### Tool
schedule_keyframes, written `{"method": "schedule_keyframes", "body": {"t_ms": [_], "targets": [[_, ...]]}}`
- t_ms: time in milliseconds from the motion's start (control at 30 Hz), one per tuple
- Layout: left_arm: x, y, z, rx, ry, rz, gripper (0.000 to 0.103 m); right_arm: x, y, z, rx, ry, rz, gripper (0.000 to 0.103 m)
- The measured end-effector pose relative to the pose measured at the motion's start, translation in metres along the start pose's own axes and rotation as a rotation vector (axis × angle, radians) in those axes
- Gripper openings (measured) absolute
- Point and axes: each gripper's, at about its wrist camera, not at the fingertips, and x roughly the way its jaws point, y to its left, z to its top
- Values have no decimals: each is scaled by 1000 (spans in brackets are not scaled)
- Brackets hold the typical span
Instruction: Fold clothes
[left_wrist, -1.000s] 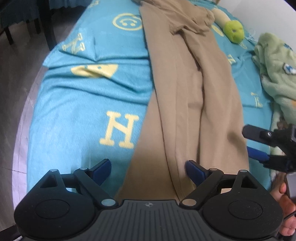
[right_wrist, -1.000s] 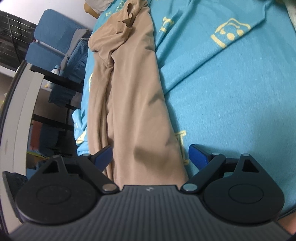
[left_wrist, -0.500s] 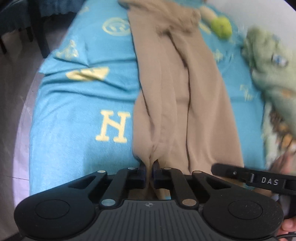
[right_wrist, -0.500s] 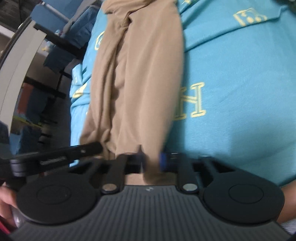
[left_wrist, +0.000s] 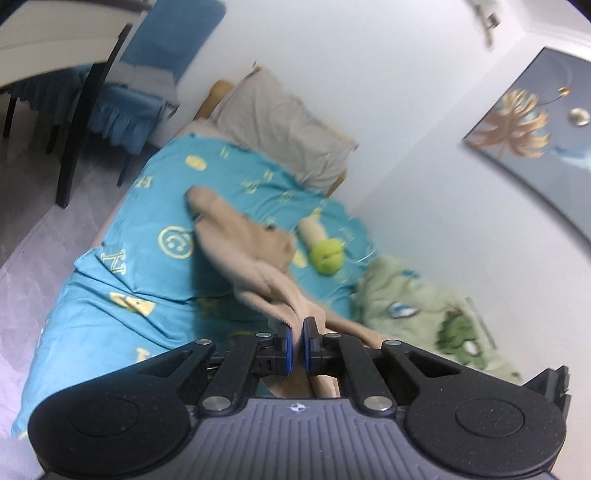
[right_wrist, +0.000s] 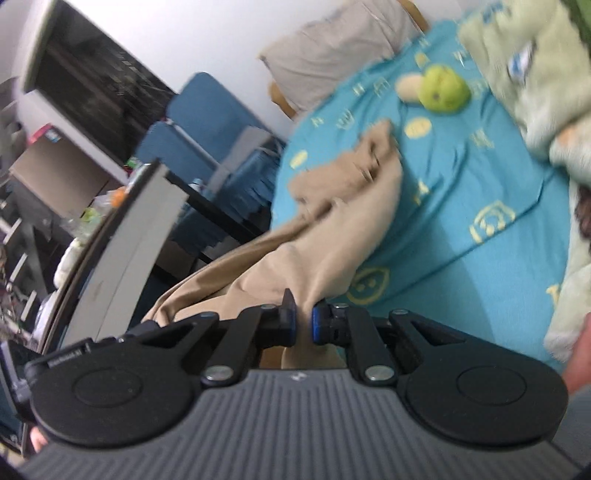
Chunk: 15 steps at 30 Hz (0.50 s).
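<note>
Left wrist view: the left claw is pinching the near end of the tan garment, its blue pads closed down to a thin gap filled by the cloth. From the pads the garment is running up and away in a bunched strip, its far end trailing on the turquoise bedspread beside a yellow round print. A green plush toy is lying on the bedspread just past the garment. A pale green blanket is heaped at the right, against the white wall. A grey pillow is sitting at the head of the bed. A framed picture is hanging on the wall at the right. The frame is motion-blurred.

Right wrist view: the right claw is likewise clamping the tan garment, with a fold of cloth filling the narrow gap between its pads. The cloth is hanging in folds to the left and stretching up onto the bedspread, where its far end is lying crumpled. The green plush toy is lying beyond it, and the blanket is at the right edge.
</note>
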Motion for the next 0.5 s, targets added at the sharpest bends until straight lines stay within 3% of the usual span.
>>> {"method": "schedule_keyframes", "body": {"t_ms": [233, 367, 500], "targets": [[-66, -24, -65, 66, -39, 13, 6, -58, 1, -40, 11, -55, 23, 11], [-41, -15, -54, 86, -55, 39, 6, -34, 1, -27, 43, -48, -9, 11], [20, 0, -27, 113, -50, 103, 7, 9, -2, 2, 31, -62, -45, 11]]}}
